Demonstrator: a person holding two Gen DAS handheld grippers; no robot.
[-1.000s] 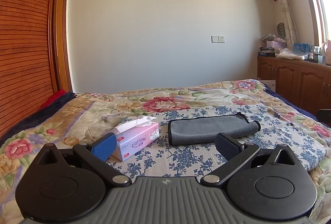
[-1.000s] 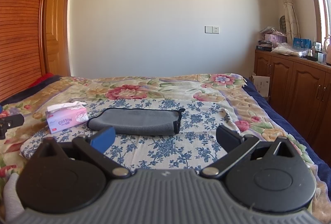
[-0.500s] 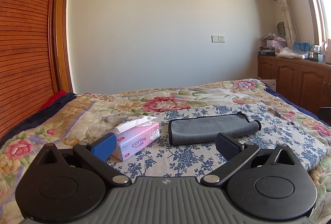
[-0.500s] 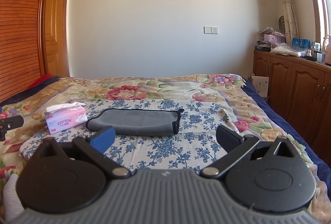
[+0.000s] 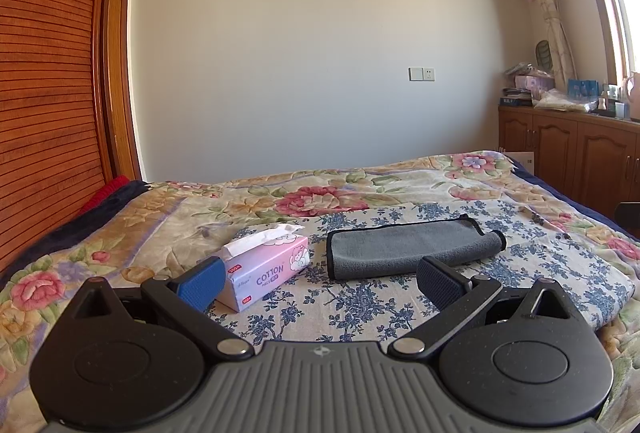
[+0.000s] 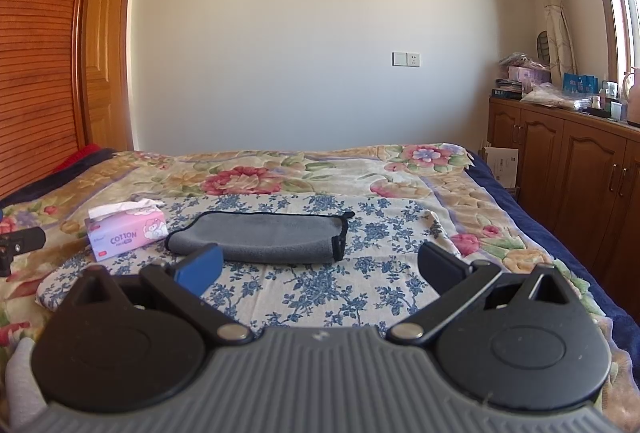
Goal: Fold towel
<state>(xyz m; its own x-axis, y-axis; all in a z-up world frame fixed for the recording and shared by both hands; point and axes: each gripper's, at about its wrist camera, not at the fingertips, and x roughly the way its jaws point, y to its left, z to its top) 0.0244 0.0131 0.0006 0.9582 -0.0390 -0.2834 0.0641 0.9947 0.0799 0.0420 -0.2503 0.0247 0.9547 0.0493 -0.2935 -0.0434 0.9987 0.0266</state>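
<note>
Left tongs [image 5: 320,283] spread wide, nothing between the pads, hovering above the bed's near edge; blue pad on one finger, dark pad on the other. Right tongs [image 6: 320,269] same: wide, empty, above the bed. Towel [image 5: 412,247] is grey with black trim, already folded into a long flat strip, lying on the blue-flowered cloth [image 5: 360,309] straight ahead of both tongs, clear of all fingers. From the left tongs it sits ahead and slightly to the right, with its rolled, thicker end on the right. From the right tongs the towel [image 6: 260,237] sits ahead and slightly left, black-edged end with a small loop on its right. Pink tissue box [image 5: 268,267] marked COTTON, with a white tissue sticking out the top, sits just left of the towel, not touching it; in the left view it is right behind the blue pad, while in the right view the tissue box [image 6: 126,235] is well off to the left. Blue-flowered cloth lies over a floral bedspread [image 5: 320,193]. Further out: wooden cabinets [image 6: 568,169] along the right, cluttered on top, plain wall at the back, slatted wooden panel [image 5: 44,93] on the left.
</note>
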